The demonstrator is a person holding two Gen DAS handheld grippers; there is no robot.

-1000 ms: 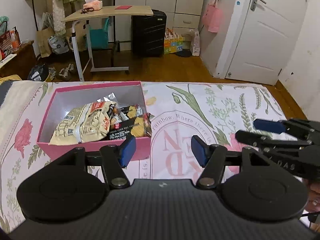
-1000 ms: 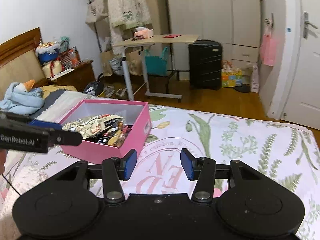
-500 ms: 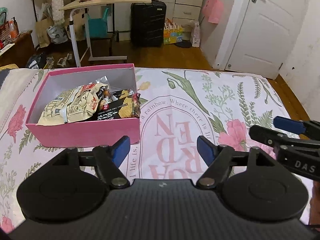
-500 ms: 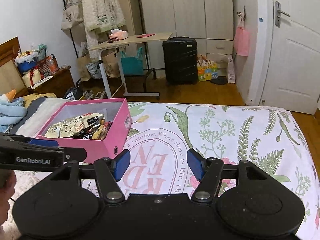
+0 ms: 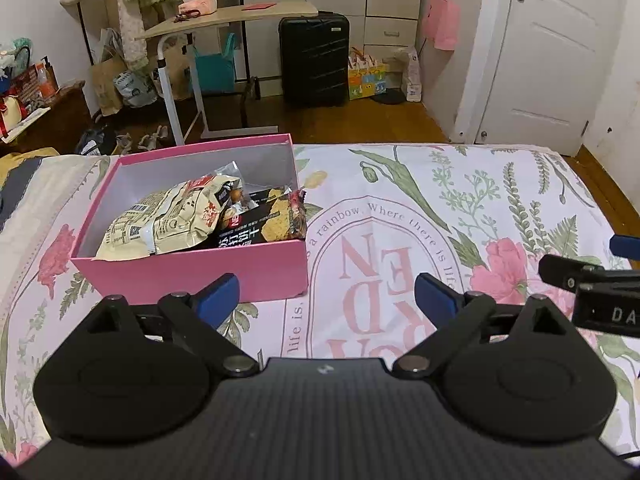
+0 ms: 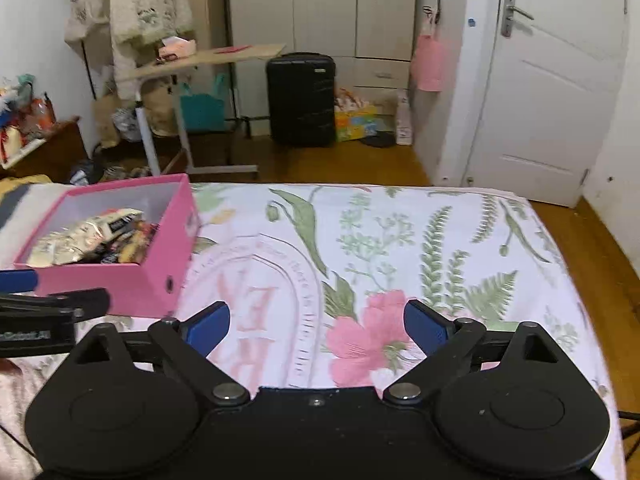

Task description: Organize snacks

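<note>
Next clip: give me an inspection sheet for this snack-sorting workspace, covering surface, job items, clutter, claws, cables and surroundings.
Surface: floral printed bedspread, flat.
Job's things: open pink cardboard box on the bedspread's left, holding a beige snack bag and a black cracker packet.
Clutter: nothing seen on the bedspread beside the box.
Claws: left claw open, empty; right claw open, empty.
Cables: thin dark cable at the right view's lower left edge.
Surroundings: black hard-shell suitcase, wooden side table, white door.

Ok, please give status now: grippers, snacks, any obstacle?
Left gripper open, empty. Right gripper open, empty. Snack packets inside pink box. No obstacle on bedsheet.
</note>
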